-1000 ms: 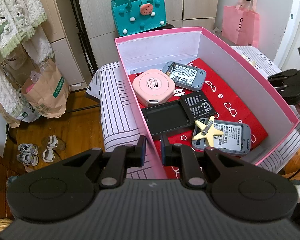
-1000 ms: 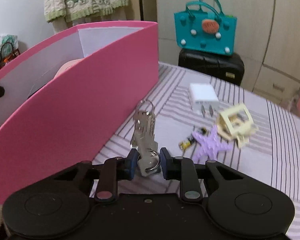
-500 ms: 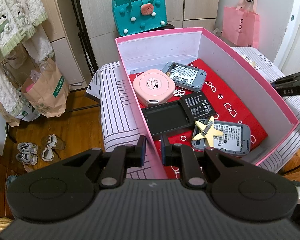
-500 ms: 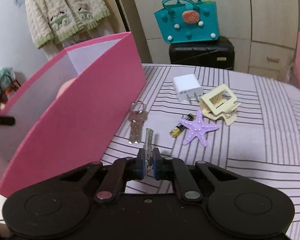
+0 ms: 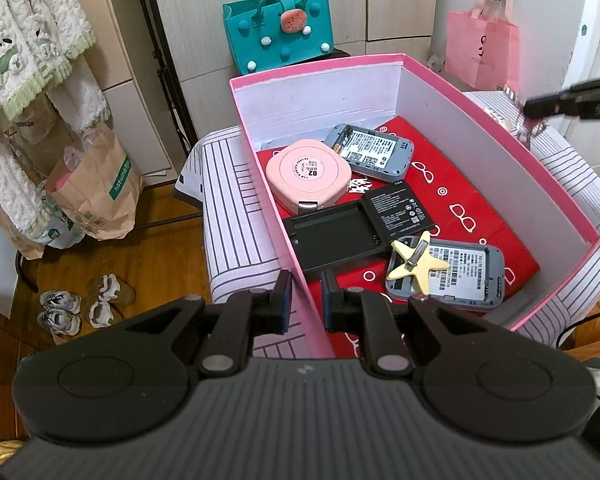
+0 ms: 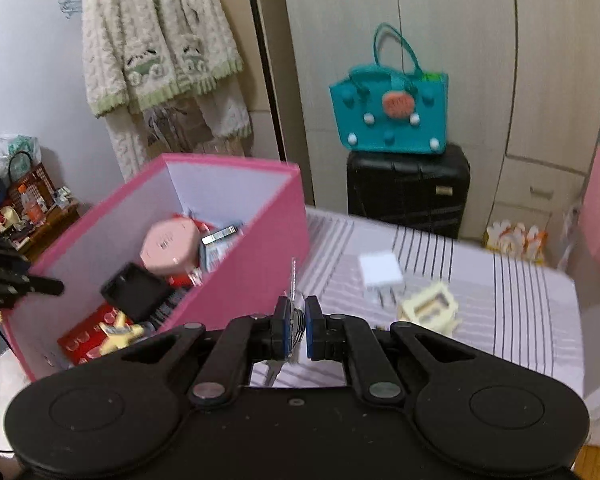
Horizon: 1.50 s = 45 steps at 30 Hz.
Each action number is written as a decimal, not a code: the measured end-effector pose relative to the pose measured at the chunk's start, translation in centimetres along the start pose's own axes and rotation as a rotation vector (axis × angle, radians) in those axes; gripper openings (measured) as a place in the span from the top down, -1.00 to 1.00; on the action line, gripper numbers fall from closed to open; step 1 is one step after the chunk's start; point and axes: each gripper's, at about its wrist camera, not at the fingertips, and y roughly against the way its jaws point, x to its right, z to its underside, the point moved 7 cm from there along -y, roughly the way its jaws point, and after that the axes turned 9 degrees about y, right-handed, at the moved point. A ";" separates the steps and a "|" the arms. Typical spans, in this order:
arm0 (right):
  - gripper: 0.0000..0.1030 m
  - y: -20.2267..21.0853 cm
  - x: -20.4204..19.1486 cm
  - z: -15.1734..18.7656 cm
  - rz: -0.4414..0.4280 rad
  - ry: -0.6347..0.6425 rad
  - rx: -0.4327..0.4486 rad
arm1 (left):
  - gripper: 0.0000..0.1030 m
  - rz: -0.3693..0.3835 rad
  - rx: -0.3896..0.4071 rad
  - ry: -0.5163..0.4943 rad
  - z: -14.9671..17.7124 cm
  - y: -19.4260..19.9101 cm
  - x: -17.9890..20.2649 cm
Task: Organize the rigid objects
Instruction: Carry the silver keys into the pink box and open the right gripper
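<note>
Low in the centre of the right wrist view, the bunch of keys [image 6: 293, 322] is pinched between the blue pads of the right gripper [image 6: 296, 326], jaws clamped tight on it. Most of the bunch is hidden by the pads; only one thin metal blade pokes up edge-on, and a blurred piece dangles beneath. It hangs above the striped cloth, just beside the outer wall of the pink box [image 6: 236, 280].

Left-centre of that view, the box interior is smeared by motion: a rounded pink case [image 6: 170, 246], a black tray [image 6: 136, 290], a cream star clip [image 6: 120, 330]. On the cloth to the right, a white charger [image 6: 380, 272] and a pale square clip [image 6: 428, 308] are soft-edged too.

Bottom centre of the left wrist view, the left gripper [image 5: 307, 300] straddles the box's near wall [image 5: 284, 216], a jaw on each side, a gap between the pads; contact is unclear. Inside, crisp on red paper: two grey device shells with labels [image 5: 370, 148], a flat black battery [image 5: 398, 212].
</note>
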 end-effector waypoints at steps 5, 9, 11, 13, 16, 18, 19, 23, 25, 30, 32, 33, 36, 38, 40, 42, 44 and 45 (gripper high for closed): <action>0.82 2.6 -1.1 -3.5 0.003 0.049 0.075 | 0.72 0.009 -0.018 -0.008 -0.2 0.0 -0.1; 0.82 4.1 -2.1 -6.3 -0.034 0.059 0.140 | 0.72 0.004 -0.016 -0.015 -0.2 0.0 -0.1; 0.82 4.1 -2.9 -7.3 -0.070 0.061 0.161 | 0.72 0.009 -0.016 -0.008 -0.2 0.0 0.0; 0.82 3.6 -3.7 -8.0 -0.119 0.055 0.171 | 0.72 0.012 -0.015 -0.004 -0.2 0.0 -0.1; 0.81 1.6 -4.7 -8.5 -0.204 0.032 0.151 | 0.72 0.010 -0.013 -0.006 -0.1 0.0 -0.1; 0.81 -0.3 -5.3 -8.4 -0.242 0.019 0.122 | 0.72 0.011 -0.015 -0.008 -0.1 0.1 -0.1; 0.81 -1.2 -5.5 -8.1 -0.251 0.016 0.106 | 0.72 0.010 -0.017 -0.010 -0.1 0.0 -0.1; 0.81 -6.0 -6.2 -7.2 -0.239 0.032 0.022 | 0.72 0.004 -0.024 -0.023 -0.2 0.0 0.0; 0.81 -7.8 -6.4 -6.5 -0.209 0.064 -0.013 | 0.72 0.003 -0.026 -0.028 -0.2 -0.1 0.0; 0.72 -8.6 -6.1 -5.8 -0.154 0.062 0.008 | 0.72 -0.003 -0.028 -0.030 -0.2 0.0 0.1; 0.70 -7.0 -5.4 -5.7 -0.142 0.055 0.047 | 0.72 -0.004 -0.027 -0.028 -0.2 0.0 0.1; 0.68 -6.2 -5.1 -5.7 -0.136 0.047 0.064 | 0.72 -0.003 -0.025 -0.026 -0.2 0.0 0.0; 0.29 -3.5 -3.8 -4.8 -0.116 0.008 0.118 | 0.72 0.010 -0.017 -0.003 -0.1 0.1 -0.2; 0.16 -2.1 -2.9 -4.0 -0.087 -0.004 0.137 | 0.72 0.016 -0.012 0.006 -0.1 0.1 -0.3; 0.06 -0.9 -1.9 -2.8 -0.044 -0.011 0.148 | 0.72 0.012 -0.010 0.007 -0.1 0.1 -0.3; -0.09 -0.1 -0.9 -1.4 -0.012 -0.013 0.156 | 0.72 0.005 -0.006 0.007 -0.1 0.1 -0.2; -0.26 0.1 0.5 0.1 0.025 -0.020 0.141 | 0.72 0.002 -0.006 0.007 -0.1 0.1 -0.2; -0.29 0.0 1.2 0.8 0.039 -0.030 0.126 | 0.72 0.002 -0.006 0.008 -0.1 0.1 -0.2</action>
